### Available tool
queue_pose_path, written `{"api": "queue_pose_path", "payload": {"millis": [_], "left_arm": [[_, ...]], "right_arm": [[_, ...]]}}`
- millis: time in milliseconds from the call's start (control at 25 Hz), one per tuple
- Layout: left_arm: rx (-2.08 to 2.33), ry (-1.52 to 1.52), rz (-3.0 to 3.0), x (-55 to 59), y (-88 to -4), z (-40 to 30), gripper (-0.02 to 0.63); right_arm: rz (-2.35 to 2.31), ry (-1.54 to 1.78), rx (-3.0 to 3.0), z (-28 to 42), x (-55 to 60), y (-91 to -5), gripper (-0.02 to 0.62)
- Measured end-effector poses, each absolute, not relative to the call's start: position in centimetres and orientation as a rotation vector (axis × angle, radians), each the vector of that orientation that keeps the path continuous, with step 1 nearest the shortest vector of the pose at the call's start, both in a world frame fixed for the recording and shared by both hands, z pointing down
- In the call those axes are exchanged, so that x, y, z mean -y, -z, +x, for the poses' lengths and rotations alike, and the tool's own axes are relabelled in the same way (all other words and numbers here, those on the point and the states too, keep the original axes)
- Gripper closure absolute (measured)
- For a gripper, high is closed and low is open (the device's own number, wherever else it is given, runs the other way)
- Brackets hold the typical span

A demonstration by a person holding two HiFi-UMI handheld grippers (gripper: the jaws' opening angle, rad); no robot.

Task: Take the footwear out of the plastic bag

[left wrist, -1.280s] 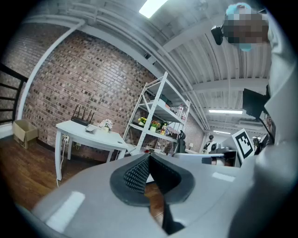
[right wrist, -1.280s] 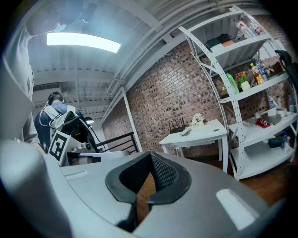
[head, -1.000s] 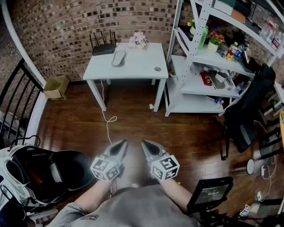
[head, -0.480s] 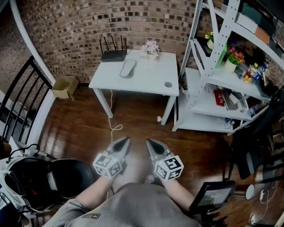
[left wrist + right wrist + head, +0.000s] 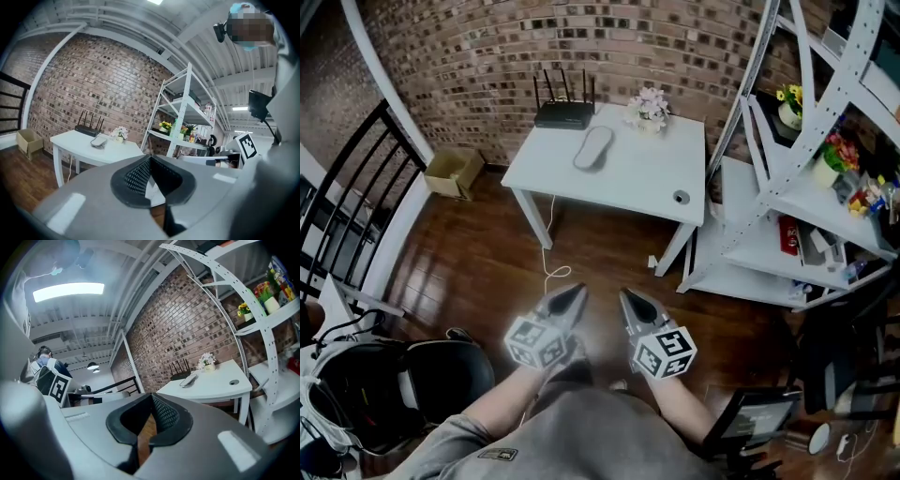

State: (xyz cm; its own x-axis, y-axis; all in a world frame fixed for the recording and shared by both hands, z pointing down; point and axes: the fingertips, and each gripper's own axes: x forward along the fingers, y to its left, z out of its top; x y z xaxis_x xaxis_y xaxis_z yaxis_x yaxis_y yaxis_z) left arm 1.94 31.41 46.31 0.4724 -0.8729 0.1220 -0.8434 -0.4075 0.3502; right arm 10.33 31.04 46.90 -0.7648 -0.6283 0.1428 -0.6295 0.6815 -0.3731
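A pale grey, long flat item shaped like a slipper (image 5: 593, 147) lies on the white table (image 5: 628, 183) by the brick wall; it is too far off to tell whether it is bagged. It also shows in the left gripper view (image 5: 99, 141) and in the right gripper view (image 5: 190, 379). My left gripper (image 5: 575, 292) and right gripper (image 5: 628, 296) are held side by side over the wooden floor, well short of the table and pointing at it. Both are shut and empty, with the jaws meeting at the tips (image 5: 149, 158) (image 5: 152, 397).
On the table stand a black router (image 5: 564, 112), a small flower pot (image 5: 649, 108) and a small round object (image 5: 681, 197). A white shelf rack (image 5: 787, 216) full of items rises at the right. A cardboard box (image 5: 455, 172) and black railing are left; a black bag (image 5: 403, 384) sits lower left.
Both grippers have travelled forward across the floor toward the table, which now lies nearer and more central. Their jaws stay shut and empty.
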Motion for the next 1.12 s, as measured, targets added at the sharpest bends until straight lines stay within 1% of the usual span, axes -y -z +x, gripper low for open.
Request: {"api": "queue_pose_path", "payload": {"millis": [360,600,800,1120], "left_arm": [[1.373,0.126,2.390,-21.2,-46.0,-4.2,0.604],[1.324,0.111,2.409,-16.6,-46.4,-8.3,0.604],[1.362,0.085,2.374,-13.7,-48.0,-10.9,0.604],[1.389,0.029,2.357,-7.0,-49.6,-12.1,0.604]], "right_arm": [[1.144,-0.650,2.818,4.5,-21.6,-47.4,0.586],[1.202,-0.649,2.770,0.8,-17.1,-47.7,0.584],[1.225,-0.655,2.730,0.1,-14.1,-48.9,0.584],[1.226,-0.698,2.719,-0.1,-7.0,-50.5,0.584]]}}
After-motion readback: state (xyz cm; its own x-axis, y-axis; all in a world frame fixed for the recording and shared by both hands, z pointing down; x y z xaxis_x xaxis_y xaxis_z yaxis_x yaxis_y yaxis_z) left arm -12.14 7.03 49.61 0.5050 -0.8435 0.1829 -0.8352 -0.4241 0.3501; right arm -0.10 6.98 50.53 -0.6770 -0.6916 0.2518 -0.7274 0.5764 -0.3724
